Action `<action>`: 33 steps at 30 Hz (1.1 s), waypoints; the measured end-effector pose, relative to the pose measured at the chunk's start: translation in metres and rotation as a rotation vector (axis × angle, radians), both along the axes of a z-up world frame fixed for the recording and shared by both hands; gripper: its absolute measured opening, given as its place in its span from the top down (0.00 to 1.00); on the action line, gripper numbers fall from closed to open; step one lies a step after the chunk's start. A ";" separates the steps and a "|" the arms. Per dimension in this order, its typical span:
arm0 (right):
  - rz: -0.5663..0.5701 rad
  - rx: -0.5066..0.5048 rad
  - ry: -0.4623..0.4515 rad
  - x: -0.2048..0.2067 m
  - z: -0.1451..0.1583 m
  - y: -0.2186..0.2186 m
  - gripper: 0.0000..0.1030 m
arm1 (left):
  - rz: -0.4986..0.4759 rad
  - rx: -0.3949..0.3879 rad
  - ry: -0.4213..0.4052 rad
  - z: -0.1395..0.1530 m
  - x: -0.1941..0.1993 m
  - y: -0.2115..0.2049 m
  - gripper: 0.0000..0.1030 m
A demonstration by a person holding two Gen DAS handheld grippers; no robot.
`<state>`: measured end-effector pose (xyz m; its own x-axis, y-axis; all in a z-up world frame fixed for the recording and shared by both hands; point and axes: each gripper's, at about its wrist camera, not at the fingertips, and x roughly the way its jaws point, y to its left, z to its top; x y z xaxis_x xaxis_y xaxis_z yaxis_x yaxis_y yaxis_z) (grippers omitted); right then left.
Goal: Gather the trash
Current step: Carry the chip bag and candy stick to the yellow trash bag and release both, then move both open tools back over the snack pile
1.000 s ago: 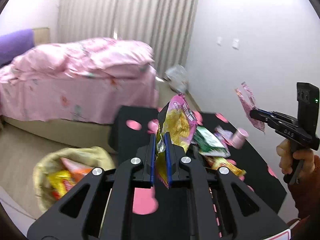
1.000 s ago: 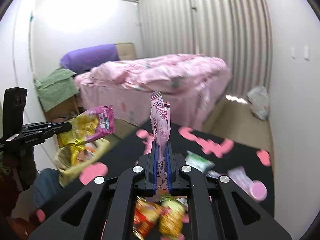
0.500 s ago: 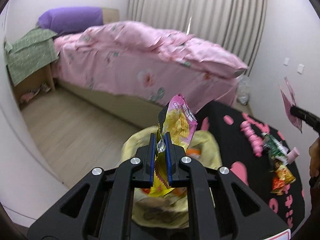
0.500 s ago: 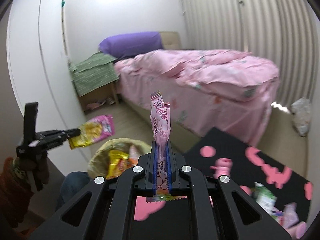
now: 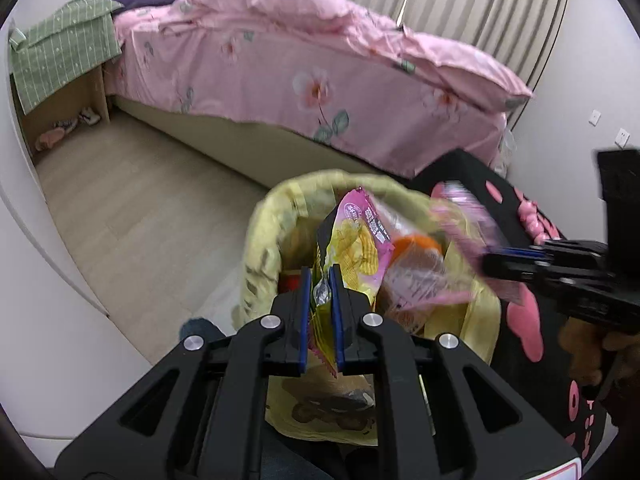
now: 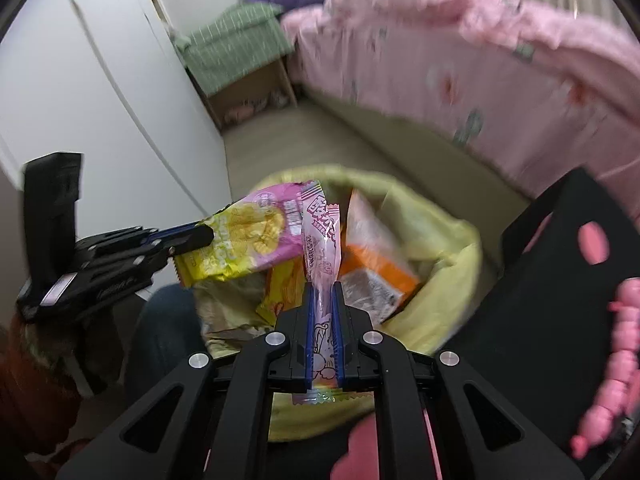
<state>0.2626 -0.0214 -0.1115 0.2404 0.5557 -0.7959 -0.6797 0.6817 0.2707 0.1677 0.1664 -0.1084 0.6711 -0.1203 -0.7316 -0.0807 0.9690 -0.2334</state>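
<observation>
Change: both tools came from the counter point(image 5: 516, 320) to above the yellow trash bag point(image 5: 264, 240).
Left tool point(image 5: 322, 292): clamps chips packet point(image 5: 356, 240).
Right tool point(image 6: 322, 312): clamps pink wrapper point(image 6: 320, 232).
Writing: unreadable.

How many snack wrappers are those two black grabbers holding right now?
2. The left gripper pinches a yellow and pink chip bag, and the right gripper pinches a slim pink wrapper. Both hang over the yellow trash bag, which already holds more wrappers, some probably hidden.

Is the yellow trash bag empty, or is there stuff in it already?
Not empty. The yellow trash bag gapes open, with an orange wrapper and other packets lying inside. How full it is cannot be told.
</observation>
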 end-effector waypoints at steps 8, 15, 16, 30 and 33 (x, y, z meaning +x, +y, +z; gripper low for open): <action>0.117 -0.198 0.002 0.026 -0.039 0.052 0.91 | -0.017 -0.005 0.050 -0.022 0.013 -0.008 0.92; 0.071 -0.126 0.003 0.031 -0.033 0.029 0.91 | -0.017 -0.029 0.044 -0.029 0.016 -0.004 0.92; 0.076 -0.124 -0.008 0.029 -0.031 0.028 0.91 | -0.013 -0.032 0.043 -0.029 0.017 -0.003 0.92; 0.017 -0.048 -0.083 0.017 -0.010 0.008 0.68 | 0.071 -0.078 -0.064 0.000 0.007 0.018 0.59; 0.021 -0.019 -0.095 0.015 0.000 0.001 0.64 | 0.115 -0.054 -0.089 0.012 0.001 0.022 0.55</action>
